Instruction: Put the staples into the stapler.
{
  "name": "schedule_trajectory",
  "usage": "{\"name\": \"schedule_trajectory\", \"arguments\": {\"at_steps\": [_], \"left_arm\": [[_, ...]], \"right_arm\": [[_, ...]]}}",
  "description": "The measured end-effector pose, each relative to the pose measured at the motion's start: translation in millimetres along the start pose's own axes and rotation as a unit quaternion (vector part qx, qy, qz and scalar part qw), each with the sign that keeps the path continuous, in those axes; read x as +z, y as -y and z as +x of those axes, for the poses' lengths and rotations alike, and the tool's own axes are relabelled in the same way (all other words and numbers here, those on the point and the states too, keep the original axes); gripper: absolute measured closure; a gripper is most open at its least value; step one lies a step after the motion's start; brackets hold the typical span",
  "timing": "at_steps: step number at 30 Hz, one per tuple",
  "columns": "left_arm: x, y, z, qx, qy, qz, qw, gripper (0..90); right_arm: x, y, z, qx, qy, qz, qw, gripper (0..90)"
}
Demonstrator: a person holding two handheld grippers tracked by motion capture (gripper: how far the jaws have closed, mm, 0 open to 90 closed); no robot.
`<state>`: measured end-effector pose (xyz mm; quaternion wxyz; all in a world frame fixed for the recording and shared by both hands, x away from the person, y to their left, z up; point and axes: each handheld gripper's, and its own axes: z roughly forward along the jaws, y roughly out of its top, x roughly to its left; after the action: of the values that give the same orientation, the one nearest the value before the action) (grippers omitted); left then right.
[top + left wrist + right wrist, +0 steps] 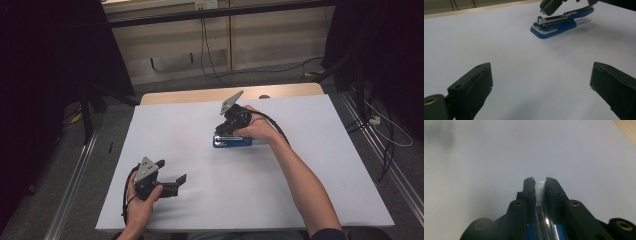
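Table (pixel 200 200): white top, pale wood strip exposed along the far edge. Directly on it: one blue stapler (pixel 232 141) (chrome metal upper parts), right of centre, nearer the far edge than the near one, well apart from every corner.

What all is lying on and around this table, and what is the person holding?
Stapler: one, blue with silver metal, middle of the table, its top arm raised open.
Strip of staples: one, silver, pinched between the right gripper's jaws above the stapler.
Table: one, white top with a wooden far edge.
Cables: several, black, on the floor behind.
Right gripper: one, black, shut on the strip.
Left gripper: one, black, jaws wide open, near corner, holding nothing.
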<state>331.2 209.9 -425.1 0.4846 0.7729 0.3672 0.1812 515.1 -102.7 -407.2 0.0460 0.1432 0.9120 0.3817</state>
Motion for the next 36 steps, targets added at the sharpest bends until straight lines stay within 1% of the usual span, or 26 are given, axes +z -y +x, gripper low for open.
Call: {"name": "schedule_trajectory", "arguments": {"at_steps": [5, 8, 10, 13, 15, 17, 18, 22, 26, 31, 34, 36], "left_arm": [[0.4, 0.1, -0.1, 0.001, -0.001, 0.001, 1.0000, 4.5], [1.3, 0.1, -0.5, 0.001, -0.002, 0.002, 1.0000, 4.5], [1.1, 0.2, -1.2, 0.002, 0.001, 0.002, 1.0000, 4.5], [1.2, 0.2, -0.6, 0.003, 0.000, 0.002, 1.0000, 4.5], [1.1, 0.3, -0.6, 0.001, 0.000, 0.002, 1.0000, 4.5], [1.0, 0.3, -0.7, 0.002, -0.001, 0.002, 1.0000, 4.5], [1.1, 0.4, -0.9, 0.003, -0.001, 0.003, 1.0000, 4.5], [1.8, 0.4, -1.3, 0.002, 0.000, 0.004, 1.0000, 4.5], [1.6, 0.4, -1.5, 0.002, -0.001, 0.005, 1.0000, 4.6], [1.7, 0.4, -1.7, 0.003, 0.000, 0.003, 1.0000, 4.5], [1.6, 0.4, -1.5, 0.003, 0.000, 0.003, 1.0000, 4.5], [1.7, 0.6, -1.3, 0.003, 0.000, 0.003, 1.0000, 4.5]], "right_arm": [[-0.3, 2.6, -1.8, -0.010, 0.002, 0.011, 0.9999, 79.4], [0.2, 4.5, -5.2, -0.013, -0.001, 0.017, 0.9998, 79.4], [0.5, 5.5, -7.0, -0.017, -0.005, 0.014, 0.9997, 79.4], [0.5, 6.8, -7.9, -0.023, -0.005, 0.021, 0.9995, 79.4], [0.0, 7.4, -8.9, -0.024, -0.003, 0.021, 0.9995, 79.4], [-0.4, 7.9, -9.0, -0.019, -0.002, 0.020, 0.9996, 79.4], [-0.2, 8.1, -9.5, -0.024, -0.004, 0.020, 0.9995, 79.4], [1.3, 8.8, -8.9, -0.029, -0.008, 0.022, 0.9993, 79.4], [2.2, 7.7, -8.0, -0.034, -0.013, 0.017, 0.9992, 79.4], [3.9, 6.5, -6.1, -0.040, -0.014, 0.018, 0.9989, 79.4], [4.0, 6.6, -6.5, -0.037, -0.009, 0.020, 0.9991, 79.4], [4.4, 7.0, -7.2, -0.044, -0.012, 0.021, 0.9987, 79.4]]}}
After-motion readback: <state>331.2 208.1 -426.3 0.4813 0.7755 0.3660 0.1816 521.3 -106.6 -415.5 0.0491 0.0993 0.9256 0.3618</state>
